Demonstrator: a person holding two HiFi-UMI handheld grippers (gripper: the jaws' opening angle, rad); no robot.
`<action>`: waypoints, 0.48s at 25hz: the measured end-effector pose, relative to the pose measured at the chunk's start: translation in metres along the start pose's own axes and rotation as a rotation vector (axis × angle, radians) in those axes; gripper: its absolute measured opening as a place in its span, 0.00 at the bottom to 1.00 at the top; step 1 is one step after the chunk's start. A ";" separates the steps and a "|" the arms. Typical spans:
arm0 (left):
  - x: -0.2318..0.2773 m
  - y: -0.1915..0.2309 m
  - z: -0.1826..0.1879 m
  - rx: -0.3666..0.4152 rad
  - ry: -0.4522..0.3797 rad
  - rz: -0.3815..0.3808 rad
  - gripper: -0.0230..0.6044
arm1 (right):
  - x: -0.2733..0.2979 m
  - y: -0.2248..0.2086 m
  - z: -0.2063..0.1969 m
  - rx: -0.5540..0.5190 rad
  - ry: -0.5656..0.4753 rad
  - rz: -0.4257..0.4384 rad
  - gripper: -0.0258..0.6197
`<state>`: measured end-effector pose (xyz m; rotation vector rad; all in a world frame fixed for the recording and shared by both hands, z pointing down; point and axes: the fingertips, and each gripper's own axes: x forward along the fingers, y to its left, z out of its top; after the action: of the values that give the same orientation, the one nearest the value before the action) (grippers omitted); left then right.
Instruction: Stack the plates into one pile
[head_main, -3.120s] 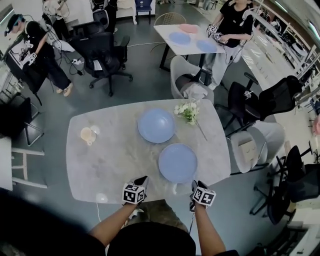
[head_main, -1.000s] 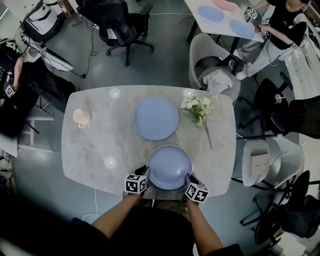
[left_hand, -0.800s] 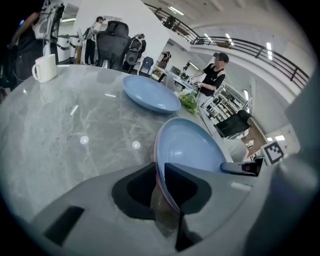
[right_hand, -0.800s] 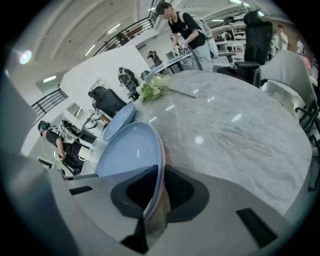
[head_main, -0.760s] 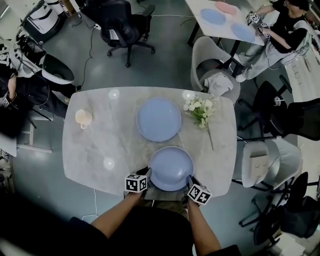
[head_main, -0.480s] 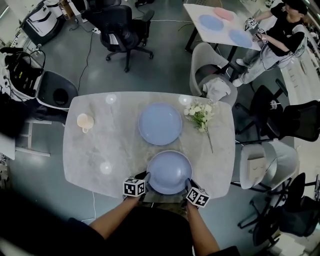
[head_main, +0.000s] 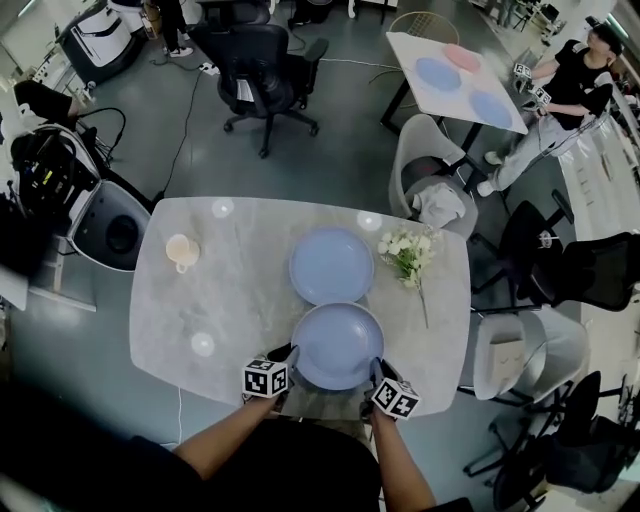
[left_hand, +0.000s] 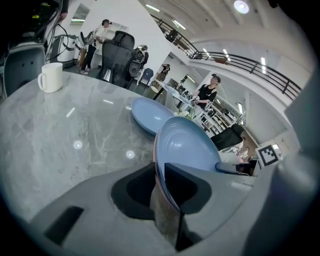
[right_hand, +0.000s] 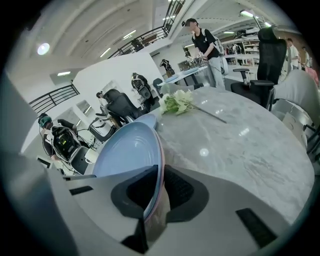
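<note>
A blue plate hangs just above the grey marble table, held by its rim from both sides. My left gripper is shut on its left edge and my right gripper on its right edge. Both pairs of jaws have just been closing onto that rim, and it sits between the pads in each gripper view. A second blue plate lies flat on the table right behind it, and the held plate's far edge overlaps it in the head view. That second plate also shows in the gripper views.
A white mug stands at the table's far left. A sprig of white flowers lies to the right of the far plate. Chairs ring the table, and other people work at a table further off.
Both grippers came in from the table's near edge to the plate's two sides and closed on its rim. The plate has since lifted and moved away from me toward the far plate.
</note>
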<state>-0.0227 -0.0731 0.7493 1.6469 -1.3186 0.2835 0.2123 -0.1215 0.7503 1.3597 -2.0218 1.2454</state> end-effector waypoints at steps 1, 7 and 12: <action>0.000 0.002 0.008 -0.001 -0.011 0.004 0.14 | 0.004 0.004 0.007 -0.006 -0.004 0.003 0.11; -0.002 0.017 0.057 -0.013 -0.057 0.045 0.14 | 0.028 0.036 0.050 -0.033 -0.012 0.021 0.11; 0.008 0.032 0.093 -0.043 -0.093 0.061 0.13 | 0.060 0.050 0.079 -0.058 0.002 0.020 0.11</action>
<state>-0.0809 -0.1489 0.7257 1.6019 -1.4365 0.2157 0.1525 -0.2129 0.7300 1.3146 -2.0587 1.1870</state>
